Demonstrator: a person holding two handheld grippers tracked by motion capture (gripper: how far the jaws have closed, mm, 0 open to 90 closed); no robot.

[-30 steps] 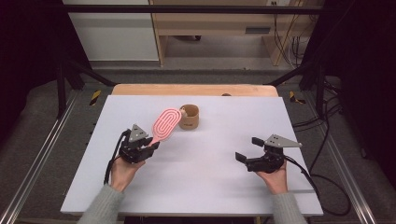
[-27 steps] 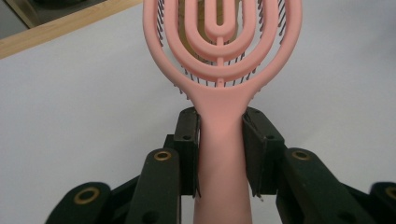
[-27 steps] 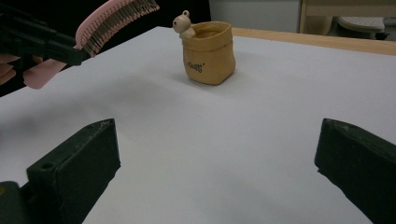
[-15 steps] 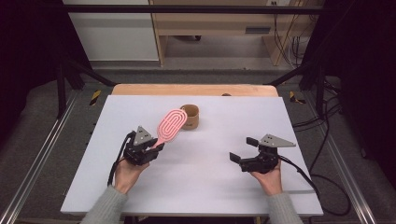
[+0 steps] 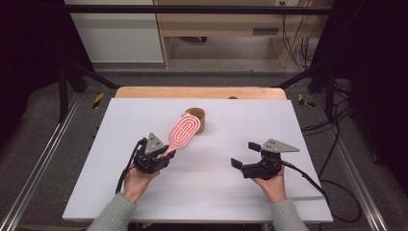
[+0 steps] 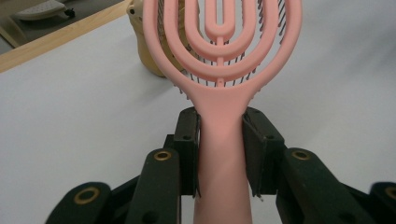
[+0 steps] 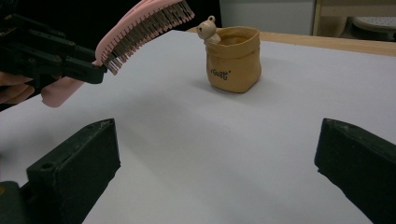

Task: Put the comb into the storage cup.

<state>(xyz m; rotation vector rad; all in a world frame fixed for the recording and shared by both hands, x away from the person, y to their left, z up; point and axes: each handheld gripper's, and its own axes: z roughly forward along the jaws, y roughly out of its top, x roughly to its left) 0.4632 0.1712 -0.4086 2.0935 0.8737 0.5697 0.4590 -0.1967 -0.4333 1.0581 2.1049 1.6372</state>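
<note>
A: What's in the little tan pouch (image 5: 198, 119)?

B: A small bear figure (image 7: 207, 29) peeks over its rim.

A: And the pink brush (image 5: 182, 134)?

B: Looped head, dark bristles facing down, raised off the bench (image 5: 202, 192), its tip just before the pouch. The left gripper (image 5: 161, 155)'s fingers (image 6: 186, 140) clamp its handle; the right gripper (image 5: 244, 155)'s fingers (image 7: 74, 168) stand wide apart, hand low, level.

Table (image 5: 144, 192): pouch (image 5: 201, 119) toward the far edge, near centre. Hairbrush (image 5: 183, 134) raised in front-left of pouch, handle in left gripper (image 5: 161, 156), head slanting toward pouch. Right gripper (image 5: 245, 156) well apart, front-right.
</note>
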